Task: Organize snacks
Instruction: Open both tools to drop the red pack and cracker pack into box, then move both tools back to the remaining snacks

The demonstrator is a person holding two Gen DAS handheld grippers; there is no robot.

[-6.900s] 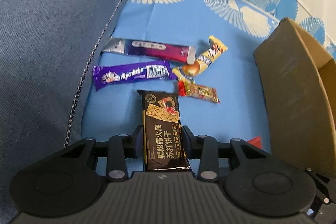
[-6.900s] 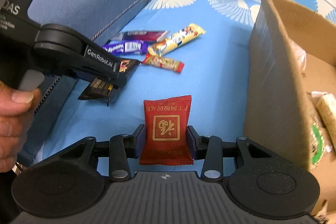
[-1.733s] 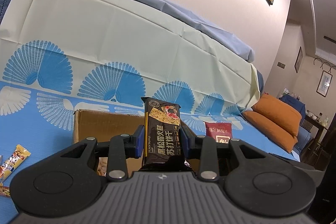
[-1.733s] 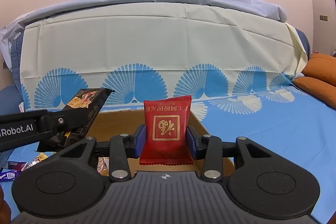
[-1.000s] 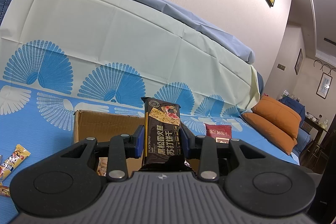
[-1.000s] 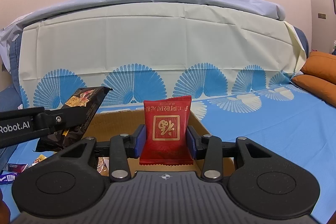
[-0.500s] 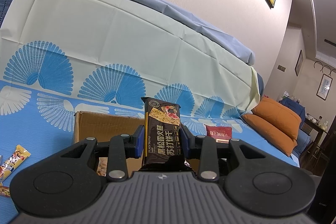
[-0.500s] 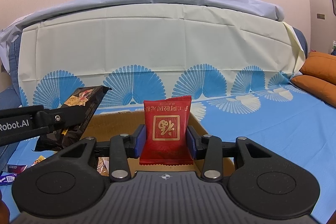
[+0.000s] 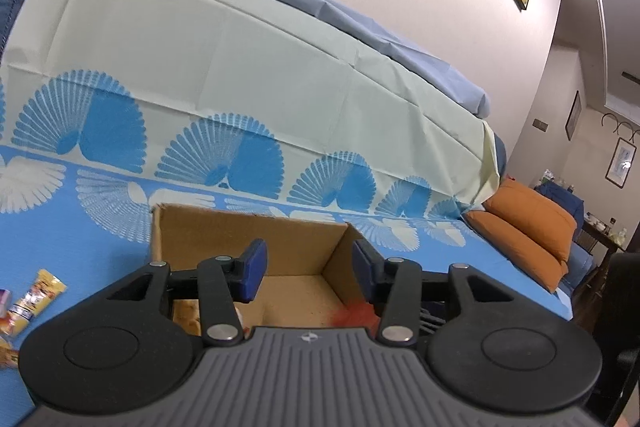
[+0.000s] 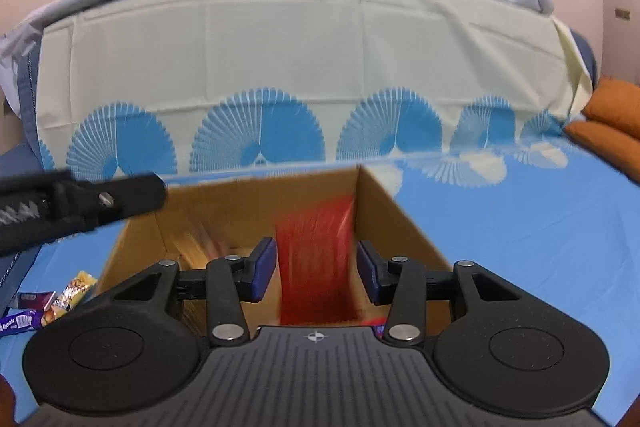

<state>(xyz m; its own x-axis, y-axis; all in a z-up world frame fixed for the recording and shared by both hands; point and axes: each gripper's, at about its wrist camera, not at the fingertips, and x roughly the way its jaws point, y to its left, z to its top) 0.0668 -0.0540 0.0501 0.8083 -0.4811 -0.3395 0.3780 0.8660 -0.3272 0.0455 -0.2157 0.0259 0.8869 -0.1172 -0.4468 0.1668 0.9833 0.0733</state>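
Note:
Both grippers hang over an open cardboard box (image 9: 248,217) on the blue fan-print cloth. My left gripper (image 9: 309,261) has its jaws opening, with nothing between its blue pads. The black cracker packet is out of sight. My right gripper (image 10: 316,263) also has its jaws opening. A red snack packet (image 10: 316,223) drops, blurred, between its pads into the box (image 10: 376,211), free of both pads. A red smear (image 9: 354,315) shows low in the box in the left wrist view. The left gripper's finger (image 10: 120,197) reaches over the box's left wall.
Several snack bars lie on the cloth left of the box: a yellow one (image 9: 38,297) (image 10: 68,297) and a purple one (image 10: 20,321). Orange cushions (image 9: 524,223) (image 10: 616,131) lie at the far right. The sofa back (image 10: 300,39) rises behind the box.
Both grippers have opened. The black cracker packet has left the left jaws and is gone from view. The red packet has slipped from the right pads and is falling into the box.

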